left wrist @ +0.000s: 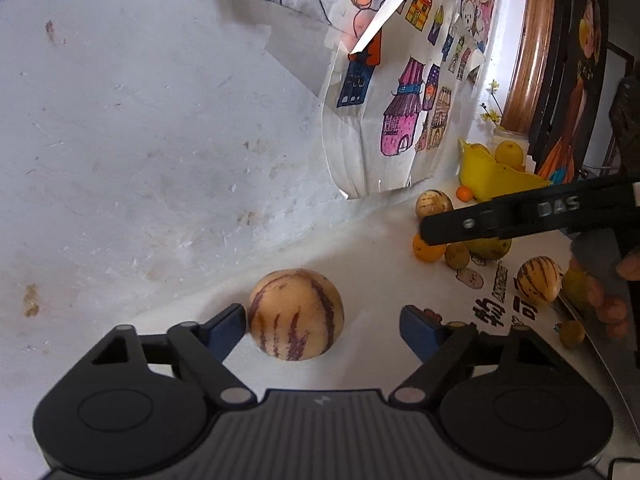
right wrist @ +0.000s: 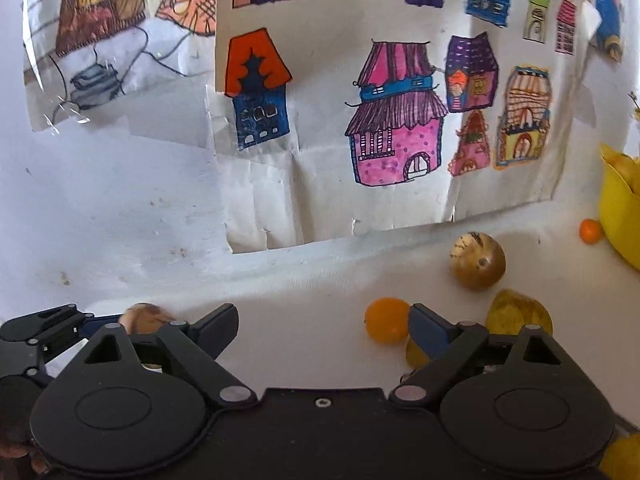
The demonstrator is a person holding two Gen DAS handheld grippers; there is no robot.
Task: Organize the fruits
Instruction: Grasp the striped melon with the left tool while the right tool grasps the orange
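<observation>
My left gripper is open, with a cream melon with purple stripes on the white table between its fingers, touching the left finger. My right gripper is open and empty above the table. An orange lies by its right finger, a brown round fruit and a yellow-green fruit beyond. The right gripper also shows as a black bar in the left wrist view. A yellow bowl holding yellow fruit stands at the far right.
A white wall with taped children's drawings of houses stands just behind the table. More fruits lie at right: a striped melon, another, small oranges. A printed paper lies on the table.
</observation>
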